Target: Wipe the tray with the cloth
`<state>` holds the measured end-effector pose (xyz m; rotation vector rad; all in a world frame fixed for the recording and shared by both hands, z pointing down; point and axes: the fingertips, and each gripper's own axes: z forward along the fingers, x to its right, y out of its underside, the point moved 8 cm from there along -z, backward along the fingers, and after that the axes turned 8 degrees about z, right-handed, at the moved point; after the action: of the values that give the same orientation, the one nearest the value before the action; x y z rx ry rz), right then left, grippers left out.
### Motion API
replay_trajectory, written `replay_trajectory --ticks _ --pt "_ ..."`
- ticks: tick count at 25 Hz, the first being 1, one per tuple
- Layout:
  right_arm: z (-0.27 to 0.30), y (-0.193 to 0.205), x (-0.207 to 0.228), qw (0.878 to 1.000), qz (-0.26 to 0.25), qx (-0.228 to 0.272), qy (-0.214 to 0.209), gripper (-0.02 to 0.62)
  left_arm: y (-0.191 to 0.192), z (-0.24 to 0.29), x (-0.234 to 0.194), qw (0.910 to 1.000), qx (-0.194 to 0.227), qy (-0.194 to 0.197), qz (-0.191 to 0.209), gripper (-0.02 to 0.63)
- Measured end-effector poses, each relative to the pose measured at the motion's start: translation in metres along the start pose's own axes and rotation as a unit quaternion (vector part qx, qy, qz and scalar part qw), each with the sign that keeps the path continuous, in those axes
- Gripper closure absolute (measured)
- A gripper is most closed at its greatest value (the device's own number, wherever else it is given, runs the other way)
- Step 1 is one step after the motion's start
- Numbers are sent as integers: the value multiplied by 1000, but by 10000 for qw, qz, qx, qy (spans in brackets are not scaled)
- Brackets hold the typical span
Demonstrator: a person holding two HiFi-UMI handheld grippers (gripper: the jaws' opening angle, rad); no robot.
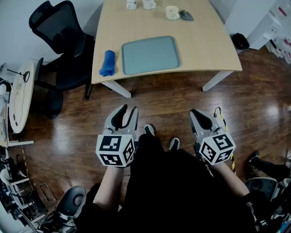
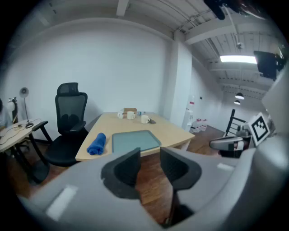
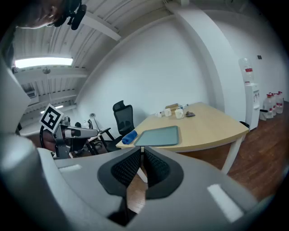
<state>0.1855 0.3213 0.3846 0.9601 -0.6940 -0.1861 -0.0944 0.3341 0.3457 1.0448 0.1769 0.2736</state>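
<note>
A grey-green tray [image 1: 150, 54] lies flat near the front edge of a light wooden table [image 1: 209, 45]. Just left of it rests a rolled blue cloth [image 1: 107, 63]. The left gripper view shows the tray [image 2: 135, 141] and the cloth [image 2: 96, 144] too, and so does the right gripper view, with the tray [image 3: 158, 136] beside the cloth [image 3: 129, 137]. Both grippers hang over the wooden floor, well short of the table. My left gripper [image 1: 129, 111] is open and empty. My right gripper [image 1: 193, 114] is shut with nothing in it.
Three white mugs [image 1: 172, 12] and a small grey object [image 1: 186, 15] sit at the table's far side. A black office chair [image 1: 63, 43] stands left of the table, beside a small round table [image 1: 20, 93]. The person's shoes [image 1: 148, 130] are on the floor between the grippers.
</note>
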Motion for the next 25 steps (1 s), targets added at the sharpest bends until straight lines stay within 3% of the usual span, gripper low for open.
replay_trajectory --ticks 5,11,14,18,21,25 --pt "48 -4 19 9997 40 -138 176 571 2 48 -34 10000 -52 64 16 469" --pt "139 -29 39 9980 -33 -305 548 571 -7 126 -97 9985 -155 513 -82 468" --pt "195 -41 64 9928 -247 -618 996 571 -17 166 -140 9973 -292 676 66 469" --pt "248 -49 117 9771 -186 -1127 1793 569 -27 206 -184 9946 -457 917 141 469" --pt "276 -49 146 9684 -5 -1510 1983 526 -29 225 -200 9935 -639 941 83 469" --pt "307 -42 177 9624 305 -1958 1857 449 -37 245 -213 9946 -789 673 31 469"
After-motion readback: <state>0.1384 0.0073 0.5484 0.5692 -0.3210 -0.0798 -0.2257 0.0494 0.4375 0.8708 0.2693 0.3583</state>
